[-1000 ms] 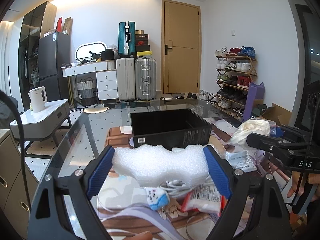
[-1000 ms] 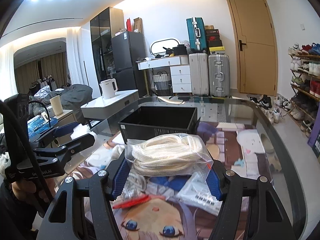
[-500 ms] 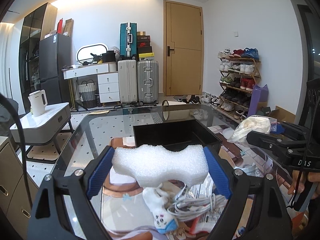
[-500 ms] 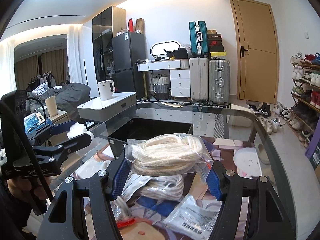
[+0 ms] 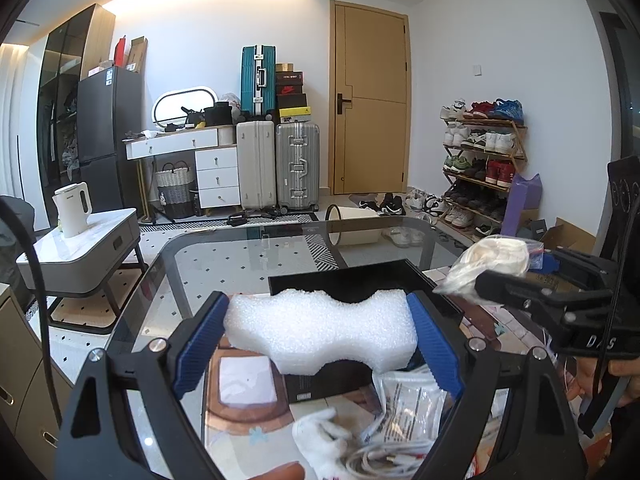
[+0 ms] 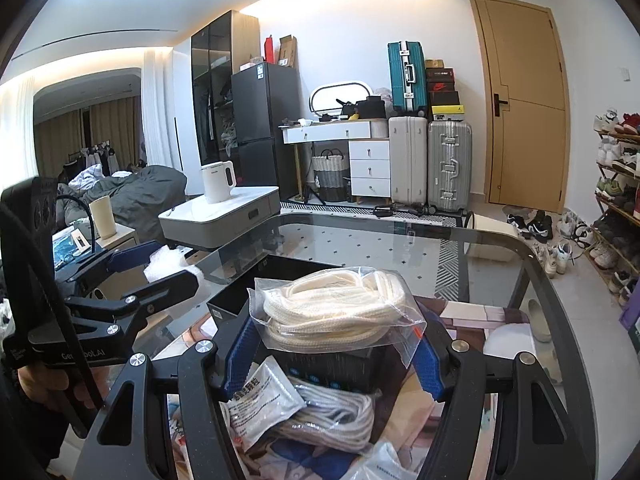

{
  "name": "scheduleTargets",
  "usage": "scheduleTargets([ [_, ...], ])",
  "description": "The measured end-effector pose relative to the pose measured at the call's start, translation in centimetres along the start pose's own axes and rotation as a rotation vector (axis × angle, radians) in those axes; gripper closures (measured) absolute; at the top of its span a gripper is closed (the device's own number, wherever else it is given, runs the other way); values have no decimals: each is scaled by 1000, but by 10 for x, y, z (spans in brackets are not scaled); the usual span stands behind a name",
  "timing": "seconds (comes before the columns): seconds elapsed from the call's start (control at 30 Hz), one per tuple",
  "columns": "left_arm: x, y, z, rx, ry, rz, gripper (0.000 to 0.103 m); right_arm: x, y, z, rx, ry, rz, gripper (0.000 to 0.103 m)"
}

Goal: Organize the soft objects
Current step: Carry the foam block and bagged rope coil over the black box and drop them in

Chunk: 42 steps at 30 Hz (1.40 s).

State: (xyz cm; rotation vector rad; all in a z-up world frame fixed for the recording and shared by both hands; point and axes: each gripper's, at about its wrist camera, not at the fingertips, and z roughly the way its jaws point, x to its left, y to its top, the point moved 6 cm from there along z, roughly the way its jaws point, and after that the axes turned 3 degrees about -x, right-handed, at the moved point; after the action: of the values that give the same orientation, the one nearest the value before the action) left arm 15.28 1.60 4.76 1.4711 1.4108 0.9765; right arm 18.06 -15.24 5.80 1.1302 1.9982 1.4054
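Foam block (image 5: pixel 320 330), white and probably light and compressible, sits at frame centre, clamped endwise by the left claw (image 5: pixel 318 344) above the black bin (image 5: pixel 360 280). Bagged rope (image 6: pixel 336 310), limp and likely slippery, is clamped by the right claw (image 6: pixel 334 354); grip it mid-bundle.

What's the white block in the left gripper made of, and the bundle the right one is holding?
White block in the left hand-held gripper: looks like expanded foam, matte, with a pebbly beaded surface. Bundle in the right hand-held gripper: cream braided rope, probably cotton or similar fibre, sealed in a glossy clear plastic bag.
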Motion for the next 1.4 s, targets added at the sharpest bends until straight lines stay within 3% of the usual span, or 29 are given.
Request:
scheduleTargets([
  [0.73, 2, 4, 69, 75, -29, 7, 14, -12, -2, 78, 123, 8, -82, 35],
  [1.13, 8, 0, 78, 84, -39, 12, 14, -10, -10, 101, 157, 16, -136, 35],
  [1.33, 12, -2, 83, 96, -49, 13, 13, -8, -14, 109, 161, 7, -164, 12],
  [1.4, 12, -2, 83, 99, -54, 11, 13, -9, -14, 105, 156, -10, -164, 8],
])
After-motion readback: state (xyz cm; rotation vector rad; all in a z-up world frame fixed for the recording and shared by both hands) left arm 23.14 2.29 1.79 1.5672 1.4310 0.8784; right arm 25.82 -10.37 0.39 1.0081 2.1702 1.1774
